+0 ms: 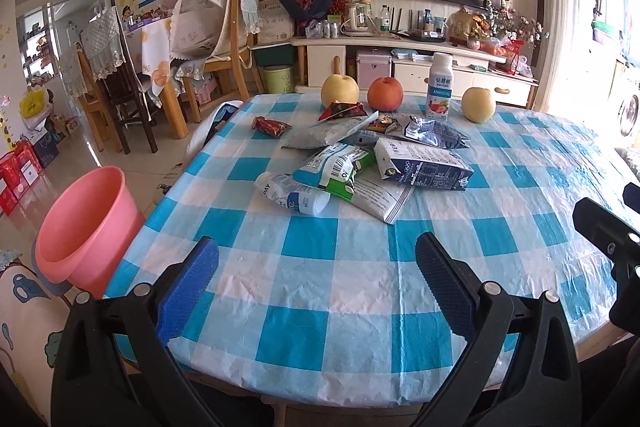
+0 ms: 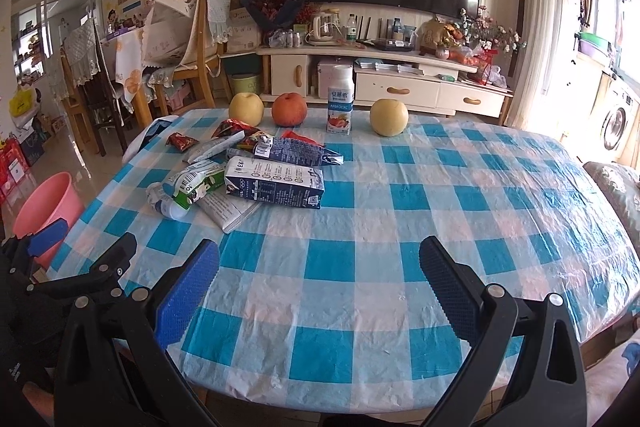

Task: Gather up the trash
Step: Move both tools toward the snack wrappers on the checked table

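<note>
1. Left wrist view: the left hand-held gripper (image 1: 316,263) is spread wide and empty over the checked worktop (image 1: 312,291).
2. The right hand-held gripper (image 2: 320,265) is likewise wide and empty.
3. The trash pile (image 1: 360,163) lies mid-worktop, its wrappers overlapping and partly hidden.
4. The pink bucket (image 1: 86,223) stands beside the worktop's left edge, its base hidden.

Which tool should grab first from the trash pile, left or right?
Left, probably. The trash pile sits straight ahead of the left tool, with the pink bin on its side. From the right tool, the pile lies off to the left. Both are open and empty.
</note>
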Motion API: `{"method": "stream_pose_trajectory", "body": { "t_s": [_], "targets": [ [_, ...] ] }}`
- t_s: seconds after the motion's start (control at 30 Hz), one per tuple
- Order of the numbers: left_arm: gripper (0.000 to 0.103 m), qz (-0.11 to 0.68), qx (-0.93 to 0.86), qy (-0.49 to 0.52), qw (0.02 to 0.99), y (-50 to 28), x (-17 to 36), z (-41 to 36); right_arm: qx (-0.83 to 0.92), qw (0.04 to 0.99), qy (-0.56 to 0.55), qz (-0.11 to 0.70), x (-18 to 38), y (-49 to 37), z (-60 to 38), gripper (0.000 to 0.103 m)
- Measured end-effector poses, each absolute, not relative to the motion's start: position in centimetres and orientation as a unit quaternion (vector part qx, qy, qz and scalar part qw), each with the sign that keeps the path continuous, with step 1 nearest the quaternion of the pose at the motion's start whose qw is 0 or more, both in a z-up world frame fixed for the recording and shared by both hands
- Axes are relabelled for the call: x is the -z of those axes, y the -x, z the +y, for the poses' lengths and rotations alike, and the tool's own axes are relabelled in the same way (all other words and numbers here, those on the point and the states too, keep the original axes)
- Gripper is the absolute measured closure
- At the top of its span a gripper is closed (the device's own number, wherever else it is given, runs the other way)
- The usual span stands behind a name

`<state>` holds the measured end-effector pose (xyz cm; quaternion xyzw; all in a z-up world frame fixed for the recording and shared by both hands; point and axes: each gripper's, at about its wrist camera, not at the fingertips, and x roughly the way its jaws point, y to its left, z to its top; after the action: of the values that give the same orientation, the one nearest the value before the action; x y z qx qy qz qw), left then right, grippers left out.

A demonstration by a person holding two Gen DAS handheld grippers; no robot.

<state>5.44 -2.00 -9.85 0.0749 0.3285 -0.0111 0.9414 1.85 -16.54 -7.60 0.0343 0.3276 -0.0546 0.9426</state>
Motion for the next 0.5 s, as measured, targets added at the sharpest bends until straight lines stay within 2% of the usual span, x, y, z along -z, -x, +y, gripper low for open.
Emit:
{"method": "stream_pose_trajectory", "body": {
  "t_s": [0.5],
  "targets": [
    [0.004,0.353,0.028,-0.075,0.932,-6.9,11.8,-2.8,0.049,0.935,-0.029,0.349,8.3,-3.0,-16.3,0.004]
  ]
}}
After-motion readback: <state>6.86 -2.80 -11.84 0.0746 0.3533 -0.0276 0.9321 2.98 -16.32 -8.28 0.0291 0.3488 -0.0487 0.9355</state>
